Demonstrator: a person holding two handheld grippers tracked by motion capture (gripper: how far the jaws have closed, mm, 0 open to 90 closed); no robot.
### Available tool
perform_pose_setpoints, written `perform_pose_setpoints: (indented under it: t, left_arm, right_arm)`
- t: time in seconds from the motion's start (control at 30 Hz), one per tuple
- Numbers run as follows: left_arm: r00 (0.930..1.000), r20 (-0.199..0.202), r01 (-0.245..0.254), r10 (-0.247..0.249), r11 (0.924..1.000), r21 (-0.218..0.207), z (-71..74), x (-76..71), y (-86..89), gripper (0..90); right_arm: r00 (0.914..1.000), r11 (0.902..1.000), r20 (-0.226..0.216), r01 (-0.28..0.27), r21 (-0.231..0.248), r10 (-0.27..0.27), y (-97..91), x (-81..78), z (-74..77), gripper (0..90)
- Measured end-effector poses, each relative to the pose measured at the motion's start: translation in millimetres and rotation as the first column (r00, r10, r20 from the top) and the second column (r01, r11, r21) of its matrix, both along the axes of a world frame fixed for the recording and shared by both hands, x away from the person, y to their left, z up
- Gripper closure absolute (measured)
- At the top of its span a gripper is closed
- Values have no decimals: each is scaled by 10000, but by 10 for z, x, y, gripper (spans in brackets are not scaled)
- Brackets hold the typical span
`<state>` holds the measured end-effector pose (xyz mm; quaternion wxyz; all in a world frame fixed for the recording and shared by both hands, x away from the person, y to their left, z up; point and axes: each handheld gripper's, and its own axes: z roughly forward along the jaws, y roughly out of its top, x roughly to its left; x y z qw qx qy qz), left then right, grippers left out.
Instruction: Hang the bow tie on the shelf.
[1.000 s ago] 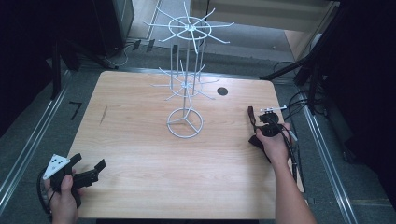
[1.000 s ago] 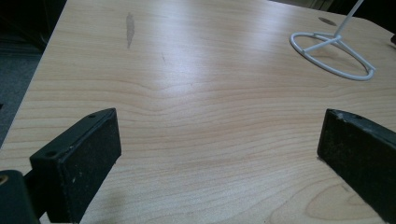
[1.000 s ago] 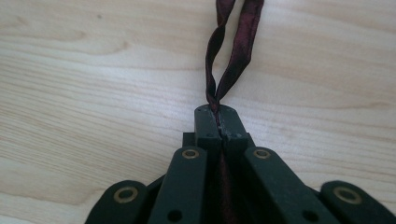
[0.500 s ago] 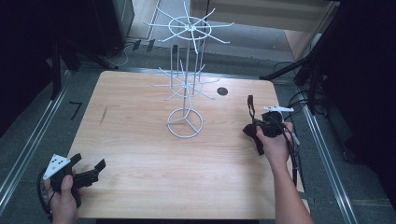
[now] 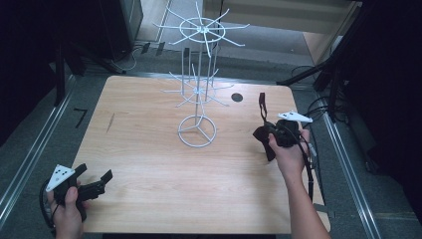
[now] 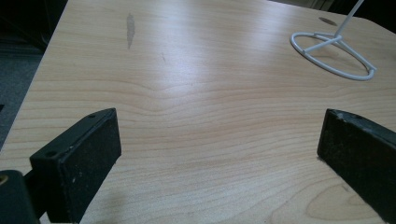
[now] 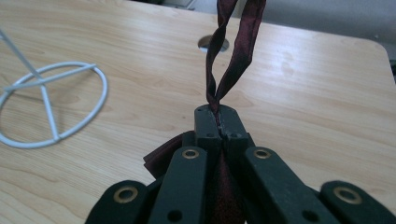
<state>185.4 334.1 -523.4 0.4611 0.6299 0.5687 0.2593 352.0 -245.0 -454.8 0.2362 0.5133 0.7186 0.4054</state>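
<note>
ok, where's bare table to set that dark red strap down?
Free: the wide patch between the white wire rack's ring base and the left gripper, and the near edge of the table. Crowded: around the rack and the right gripper clamping the strap.

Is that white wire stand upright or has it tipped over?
Upright. The white wire stand has its ring base flat on the table, with the pole rising straight and both tiers of hooks level. Nothing hangs on it.

Smooth pale wood table (image 5: 149, 149), white-coated wire rack (image 5: 199, 89), dark red cloth strap (image 7: 233, 51).
</note>
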Motion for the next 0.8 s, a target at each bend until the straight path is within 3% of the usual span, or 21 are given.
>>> perform_pose_setpoints:
  t: [0.37, 0.8]
  left_arm:
    - [10000, -18, 8, -8, 10000, -6, 1, 0, 3, 2]
    - [10000, -18, 11, -11, 10000, -22, 1, 0, 4, 2]
  right_arm:
    - [9965, 9986, 736, -416, 331, 391, 184, -138, 135, 900]
    - [9820, 9919, 1493, -1222, 335, 1159, 500, -402, 310, 900]
